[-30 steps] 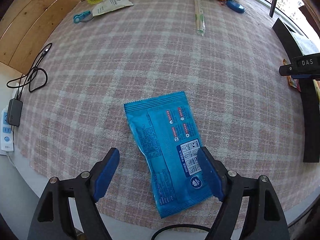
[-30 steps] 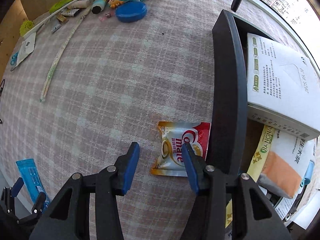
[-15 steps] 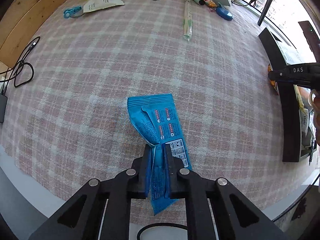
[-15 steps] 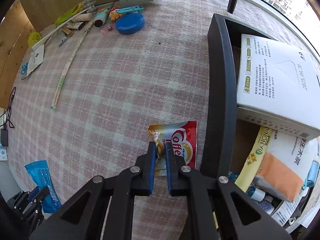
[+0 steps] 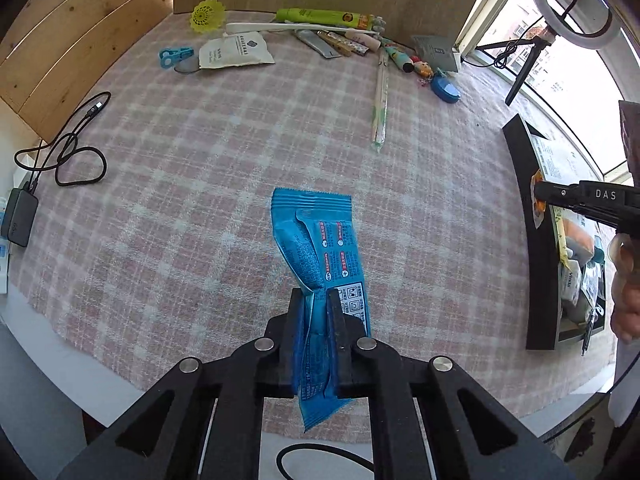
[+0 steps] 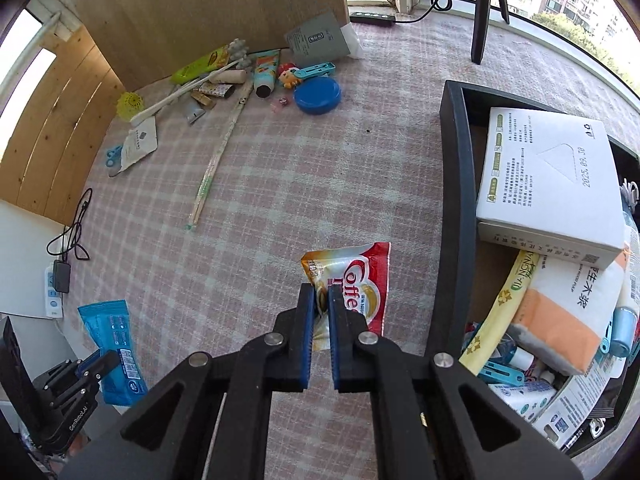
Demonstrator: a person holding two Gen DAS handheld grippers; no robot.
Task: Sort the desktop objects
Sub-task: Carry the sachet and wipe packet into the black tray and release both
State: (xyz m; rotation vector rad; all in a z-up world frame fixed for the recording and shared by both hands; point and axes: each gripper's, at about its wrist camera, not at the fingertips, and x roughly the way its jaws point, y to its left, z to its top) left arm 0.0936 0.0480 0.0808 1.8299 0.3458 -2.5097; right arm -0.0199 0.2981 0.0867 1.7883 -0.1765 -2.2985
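The desk (image 5: 200,168) stood under a pink checked cloth, sunlit from the window, with wooden panels behind it. Along its right side, at about three o'clock from the cloth's middle, sat the black storage box (image 6: 454,208), already heaped with a white carton, packets, clips and small bottles. At twelve o'clock, against the back panel, a row of odds and ends waited unsorted: a green tube, a blue lid (image 6: 317,97), a paper-wrapped pair of chopsticks (image 5: 380,108), a white sachet, a yellow shuttlecock.

What had changed within the last second was plain. Both grippers had stood open over their packets lying flat on the cloth; now each had closed and lifted. The left gripper (image 5: 318,312) had its jaws pinched almost together on the blue wipes packet (image 5: 320,248), which was creased at the grip and hung clear of the cloth near the desk's front edge, at six o'clock. The right gripper (image 6: 321,312) had its jaws nearly shut on the lower edge of the coffee creamer sachet (image 6: 360,276), raised just beside the box's left wall.

I judged that both pick-ups had succeeded. The sachet needed only a short carry rightward over the wall; the wipes packet had the whole width of the desk to cross.
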